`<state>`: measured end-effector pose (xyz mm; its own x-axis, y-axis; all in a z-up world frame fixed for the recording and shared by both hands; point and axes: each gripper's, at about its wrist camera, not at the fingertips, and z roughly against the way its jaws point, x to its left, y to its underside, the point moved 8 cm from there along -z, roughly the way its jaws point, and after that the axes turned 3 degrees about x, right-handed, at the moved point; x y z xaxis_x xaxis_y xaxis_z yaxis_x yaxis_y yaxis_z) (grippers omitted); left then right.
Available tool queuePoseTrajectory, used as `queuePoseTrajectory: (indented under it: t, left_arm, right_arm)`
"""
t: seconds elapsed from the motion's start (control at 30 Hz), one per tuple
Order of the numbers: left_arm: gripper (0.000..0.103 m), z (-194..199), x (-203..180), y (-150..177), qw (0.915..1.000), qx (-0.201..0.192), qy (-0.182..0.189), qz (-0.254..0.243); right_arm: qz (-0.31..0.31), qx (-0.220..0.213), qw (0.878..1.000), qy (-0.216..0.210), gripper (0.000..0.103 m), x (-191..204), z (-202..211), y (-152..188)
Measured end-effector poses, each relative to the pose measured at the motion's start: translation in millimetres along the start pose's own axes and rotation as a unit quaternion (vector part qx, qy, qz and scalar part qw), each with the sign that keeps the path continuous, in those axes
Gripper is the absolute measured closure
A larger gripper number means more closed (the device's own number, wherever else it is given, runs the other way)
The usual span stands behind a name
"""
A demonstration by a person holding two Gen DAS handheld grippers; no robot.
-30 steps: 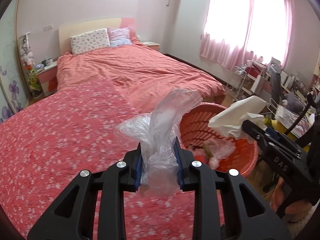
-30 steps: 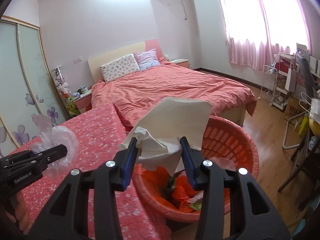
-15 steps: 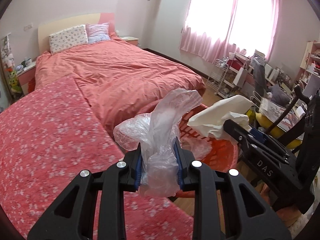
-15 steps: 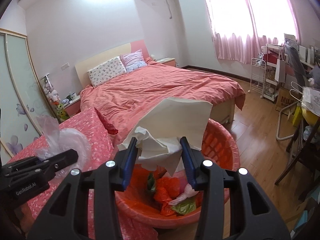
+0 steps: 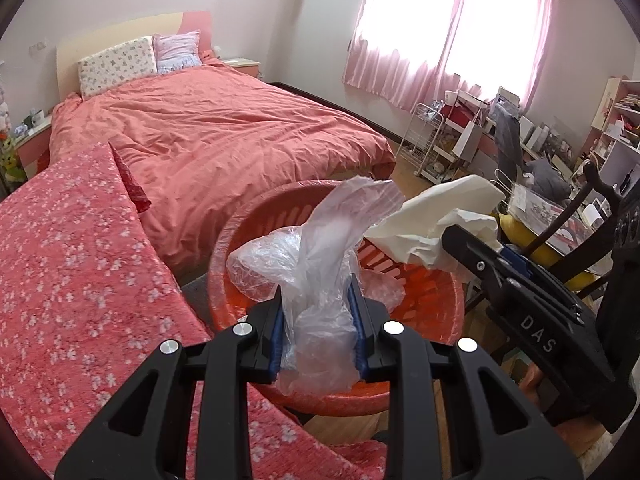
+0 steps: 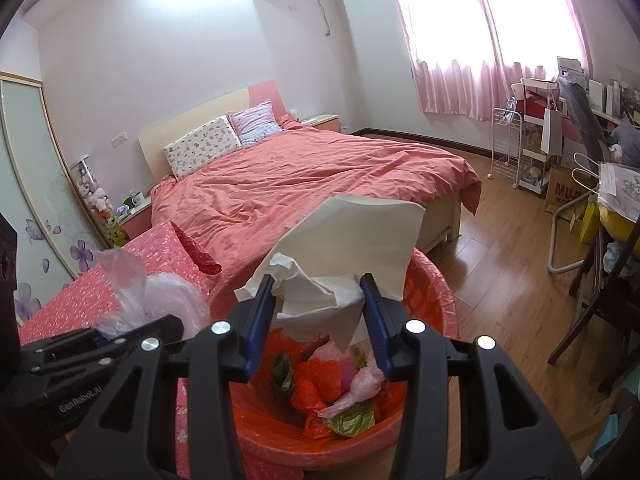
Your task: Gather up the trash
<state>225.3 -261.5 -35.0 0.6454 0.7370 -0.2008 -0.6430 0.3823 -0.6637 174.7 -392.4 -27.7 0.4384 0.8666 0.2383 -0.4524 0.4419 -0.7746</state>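
My two wrist cameras look forward and down along their tongs, close over the basket [image 5: 256, 240]. The left view faces it from the left, the right from the right; both share basket [image 6: 436, 288] and bed [image 5: 224, 136].

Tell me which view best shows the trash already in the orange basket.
The right wrist view: it looks down into the orange basket at the trash already inside. In the left wrist view, the clear plastic bag hides most of the basket's inside.
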Motion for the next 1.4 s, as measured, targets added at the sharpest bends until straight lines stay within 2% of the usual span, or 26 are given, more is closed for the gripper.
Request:
queuePoseTrajectory:
  t: [0.2,0.3,0.5,0.7,0.83,0.93,1.0,1.23,1.3,1.4]
  left_arm:
    - [0.074,-10,-4,2,0.9999,0.011,-0.001,0.003]
    - [0.062,-13,0,4,0.9998,0.015,-0.009,0.008]
    - [0.050,-14,14,8,0.9992,0.023,-0.025,0.023]
    - [0.049,1,31,15,0.9984,0.018,-0.043,0.033]
    - [0.045,32,46,23,0.9972,-0.005,-0.066,0.035]
    - [0.038,63,58,32,0.9948,-0.030,-0.087,0.043]
    - [0.033,86,66,41,0.9926,-0.045,-0.100,0.051]
    - [0.020,155,82,84,0.9817,-0.087,-0.143,0.091]
    - [0.013,169,85,96,0.9777,-0.096,-0.154,0.105]
    - [0.012,188,88,117,0.9713,-0.107,-0.173,0.123]
  right_arm:
    - [-0.008,-0.002,1.000,-0.002,0.058,-5,-6,-8]
    - [-0.016,-0.001,1.000,-0.008,0.057,-6,-10,-9]
    - [-0.026,0.004,0.999,-0.018,0.043,-6,-16,-10]
    - [-0.013,-0.003,1.000,-0.006,0.031,-4,-4,-8]
    - [0.004,-0.019,1.000,0.003,0.021,4,19,-6]
    - [0.023,-0.039,0.999,0.007,0.009,18,48,0]
    - [0.036,-0.049,0.998,0.006,0.004,26,64,4]
    - [0.092,-0.083,0.992,0.010,0.004,68,133,46]
    - [0.099,-0.090,0.991,0.016,0.004,74,149,57]
    - [0.099,-0.086,0.991,0.014,0.004,80,166,76]
